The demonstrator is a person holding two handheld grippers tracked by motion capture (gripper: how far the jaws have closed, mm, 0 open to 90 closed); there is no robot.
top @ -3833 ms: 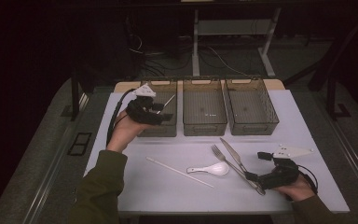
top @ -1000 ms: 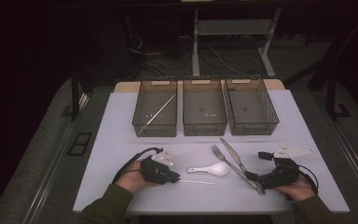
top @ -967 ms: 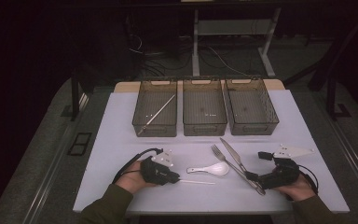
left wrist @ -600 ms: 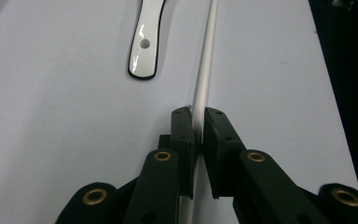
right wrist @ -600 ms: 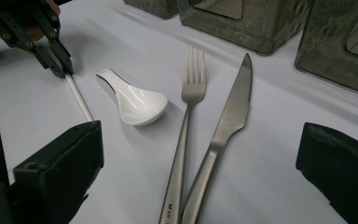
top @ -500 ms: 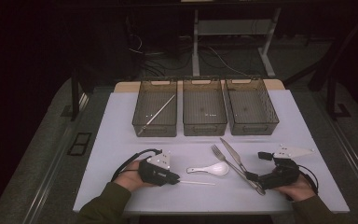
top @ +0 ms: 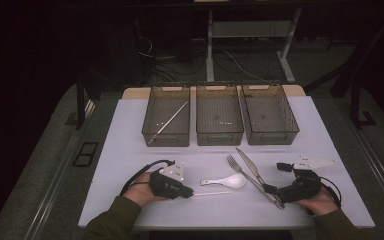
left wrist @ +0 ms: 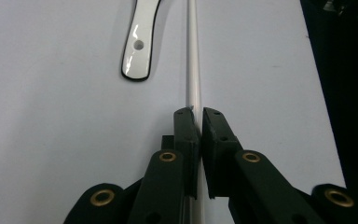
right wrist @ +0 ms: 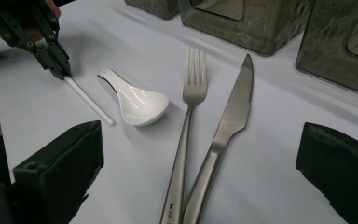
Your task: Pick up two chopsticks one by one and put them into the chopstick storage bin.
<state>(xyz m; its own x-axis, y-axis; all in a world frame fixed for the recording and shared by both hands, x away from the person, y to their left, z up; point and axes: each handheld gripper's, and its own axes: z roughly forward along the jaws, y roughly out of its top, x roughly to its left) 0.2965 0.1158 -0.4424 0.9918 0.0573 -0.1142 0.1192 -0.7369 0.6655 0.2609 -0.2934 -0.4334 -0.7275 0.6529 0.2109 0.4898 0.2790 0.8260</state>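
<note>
A white chopstick (top: 211,193) lies flat on the white table (top: 130,150) near its front edge. My left gripper (top: 190,193) is shut on its near end. In the left gripper view the jaws (left wrist: 196,112) have just been closing and pinch the chopstick (left wrist: 192,56). A white spoon (top: 227,181) lies just behind it. My right gripper (top: 276,177) is open, and its jaws stand either side of the handles of a fork (right wrist: 191,107) and a knife (right wrist: 230,112). The right gripper view also shows the left gripper (right wrist: 58,63) on the chopstick (right wrist: 88,100).
Three smoky clear bins stand in a row at the back of the table: left (top: 166,141), middle (top: 219,141), right (top: 270,139). A second chopstick (top: 169,121) lies slanted in the left bin. The table's front edge is close behind both hands.
Since the earliest frame my left hand has come from the left bin down to the front chopstick; a chopstick now lies in that bin. Over the last second both hands stay put.
</note>
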